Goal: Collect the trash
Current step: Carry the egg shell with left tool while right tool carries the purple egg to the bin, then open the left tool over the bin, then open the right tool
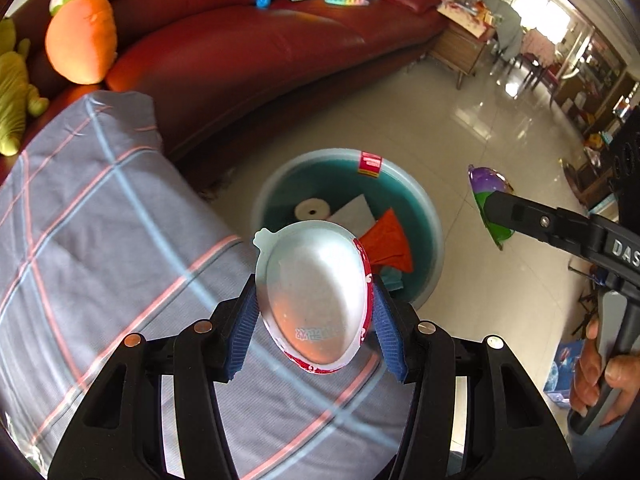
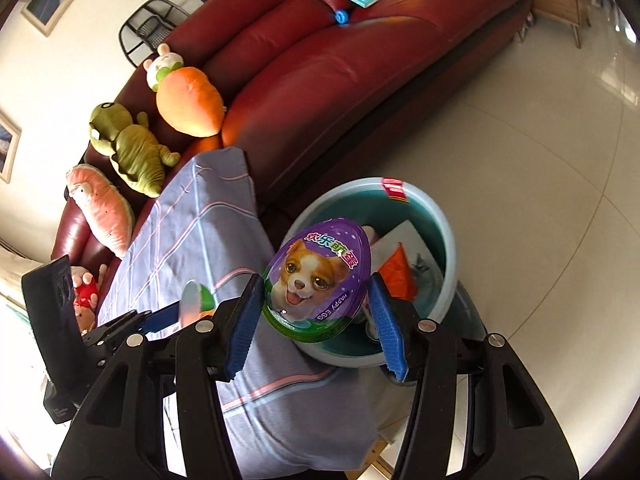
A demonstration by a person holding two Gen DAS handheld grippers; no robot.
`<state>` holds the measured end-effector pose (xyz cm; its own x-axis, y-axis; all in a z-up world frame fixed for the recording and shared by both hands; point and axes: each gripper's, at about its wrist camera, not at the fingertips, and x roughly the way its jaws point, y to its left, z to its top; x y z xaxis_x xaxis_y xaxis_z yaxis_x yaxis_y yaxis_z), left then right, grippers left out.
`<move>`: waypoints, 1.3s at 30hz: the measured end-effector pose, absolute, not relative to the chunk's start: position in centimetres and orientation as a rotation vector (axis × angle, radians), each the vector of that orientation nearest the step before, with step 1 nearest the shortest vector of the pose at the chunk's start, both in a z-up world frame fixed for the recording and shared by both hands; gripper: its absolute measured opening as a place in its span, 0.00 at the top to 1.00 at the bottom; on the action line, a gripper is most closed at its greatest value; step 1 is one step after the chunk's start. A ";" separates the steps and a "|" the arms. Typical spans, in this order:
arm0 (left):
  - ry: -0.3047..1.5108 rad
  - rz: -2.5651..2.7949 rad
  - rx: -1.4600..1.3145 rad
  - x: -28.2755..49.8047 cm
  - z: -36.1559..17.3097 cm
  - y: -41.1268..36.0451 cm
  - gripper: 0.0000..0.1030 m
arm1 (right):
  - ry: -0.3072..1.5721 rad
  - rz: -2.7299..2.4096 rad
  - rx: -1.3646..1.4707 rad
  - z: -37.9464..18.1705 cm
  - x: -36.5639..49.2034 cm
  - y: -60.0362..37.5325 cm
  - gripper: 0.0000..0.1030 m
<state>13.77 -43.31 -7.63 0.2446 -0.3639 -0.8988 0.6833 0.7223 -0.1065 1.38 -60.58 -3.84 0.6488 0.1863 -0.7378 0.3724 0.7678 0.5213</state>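
Blue ribbed pads (image 1: pixel 244 332) of the left gripper (image 1: pixel 314 330) are clamped on an egg-shaped foil lid (image 1: pixel 316 296), one pad on each long edge; the jaws stand moderately apart, at the width of the lid. Its silver underside faces the camera, with a red printed rim along the right edge and a small pull tab at the far left.

The right gripper (image 2: pixel 316 316) holds the purple egg shell (image 2: pixel 318 280), printed with a puppy face, between its blue pads (image 2: pixel 386 328). The left pad presses the shell's left edge; the right pad sits at or just beside its right edge, contact not clear. The jaws are partly closed.

Both items hang above the near rim of a teal basin (image 2: pixel 446 276) standing on the tiled floor (image 1: pixel 440 128). Inside the basin lie an orange wrapper (image 1: pixel 390 242), a white roll (image 1: pixel 312 211) and a grey sheet (image 1: pixel 356 210). A red label (image 1: pixel 370 163) hangs on its far rim.

Left of the basin is a surface covered by a grey checked cloth (image 2: pixel 192 240). Beyond it stands a red leather sofa (image 2: pixel 320 64) with a carrot plush (image 2: pixel 188 106) and a green plush (image 2: pixel 132 148).
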 end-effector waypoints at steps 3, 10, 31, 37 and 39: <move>1.131 -0.734 0.343 14.3 -8.6 -44.5 0.47 | 0.891 -0.126 0.718 -4.4 1.7 -61.5 0.50; 1.175 -0.744 0.350 15.7 -10.7 -46.9 0.47 | 0.917 -0.147 0.734 -5.7 2.6 -63.1 0.50; 1.217 -0.811 0.294 18.2 -12.8 -50.6 0.16 | 0.971 -0.241 0.716 -6.2 4.7 -66.1 0.50; 1.222 -0.776 0.272 18.1 -12.2 -48.2 0.14 | 0.985 -0.204 0.709 -6.6 6.0 -65.3 0.50; 1.219 -0.768 0.271 17.9 -11.9 -47.6 0.14 | 0.988 -0.196 0.706 -6.7 6.4 -65.1 0.50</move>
